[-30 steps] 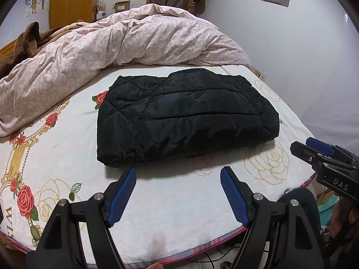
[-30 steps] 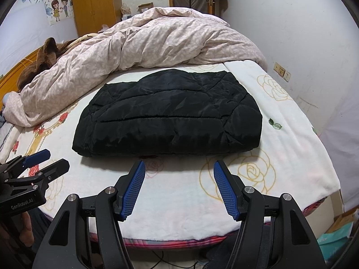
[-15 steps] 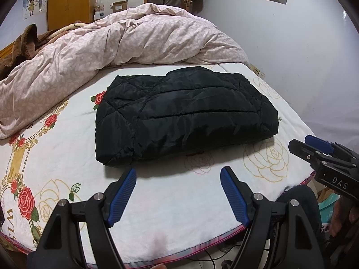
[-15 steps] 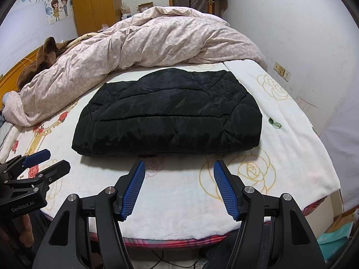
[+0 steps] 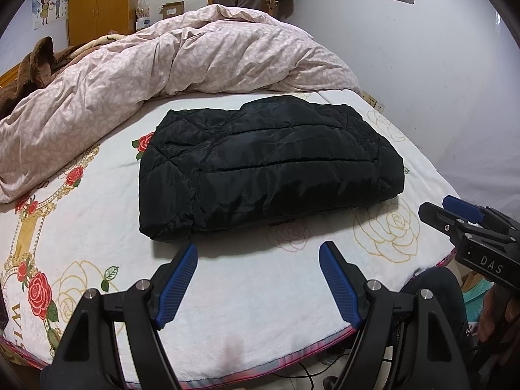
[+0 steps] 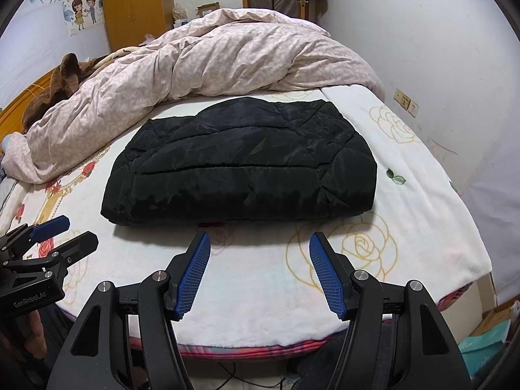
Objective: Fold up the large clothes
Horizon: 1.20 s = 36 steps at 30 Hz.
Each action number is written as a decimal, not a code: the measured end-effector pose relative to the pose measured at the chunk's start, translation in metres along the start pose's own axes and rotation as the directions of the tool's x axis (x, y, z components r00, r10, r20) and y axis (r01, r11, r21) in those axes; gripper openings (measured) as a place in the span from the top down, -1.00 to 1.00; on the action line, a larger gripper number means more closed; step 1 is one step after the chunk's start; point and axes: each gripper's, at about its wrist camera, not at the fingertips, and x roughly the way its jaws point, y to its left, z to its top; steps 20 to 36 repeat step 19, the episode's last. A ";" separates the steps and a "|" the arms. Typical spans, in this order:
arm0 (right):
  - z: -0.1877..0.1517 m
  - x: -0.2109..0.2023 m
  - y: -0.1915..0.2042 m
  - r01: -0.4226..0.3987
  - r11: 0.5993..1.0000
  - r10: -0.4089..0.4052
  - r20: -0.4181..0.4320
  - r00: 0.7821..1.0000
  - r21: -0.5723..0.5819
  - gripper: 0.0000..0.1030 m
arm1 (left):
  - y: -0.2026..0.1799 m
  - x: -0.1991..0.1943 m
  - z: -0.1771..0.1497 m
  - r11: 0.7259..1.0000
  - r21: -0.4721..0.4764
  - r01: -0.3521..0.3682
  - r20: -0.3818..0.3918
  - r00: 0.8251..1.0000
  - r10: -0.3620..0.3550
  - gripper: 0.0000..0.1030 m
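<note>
A black quilted jacket [image 5: 269, 165] lies folded into a thick rectangle in the middle of the bed; it also shows in the right wrist view [image 6: 240, 165]. My left gripper [image 5: 258, 250] is open and empty, held over the sheet just short of the jacket's near edge. My right gripper [image 6: 260, 240] is open and empty, also just short of the near edge. Each gripper shows in the other's view: the right one at the far right [image 5: 455, 208], the left one at the far left [image 6: 65, 230].
A pink crumpled duvet [image 6: 201, 65] is heaped behind the jacket. The white rose-print sheet [image 6: 357, 243] covers the bed, whose front edge [image 6: 260, 347] runs below my grippers. A white wall [image 6: 438, 65] stands on the right, a wooden wardrobe [image 6: 130, 3] at the back.
Both grippers have barely moved and stay open. The jacket has not moved.
</note>
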 end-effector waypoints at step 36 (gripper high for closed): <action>0.000 0.000 -0.001 0.005 1.000 -0.005 -0.003 1.000 -0.006 -0.24 | 0.005 -0.004 -0.002 0.999 0.032 0.000 0.011 1.000 0.000 -0.53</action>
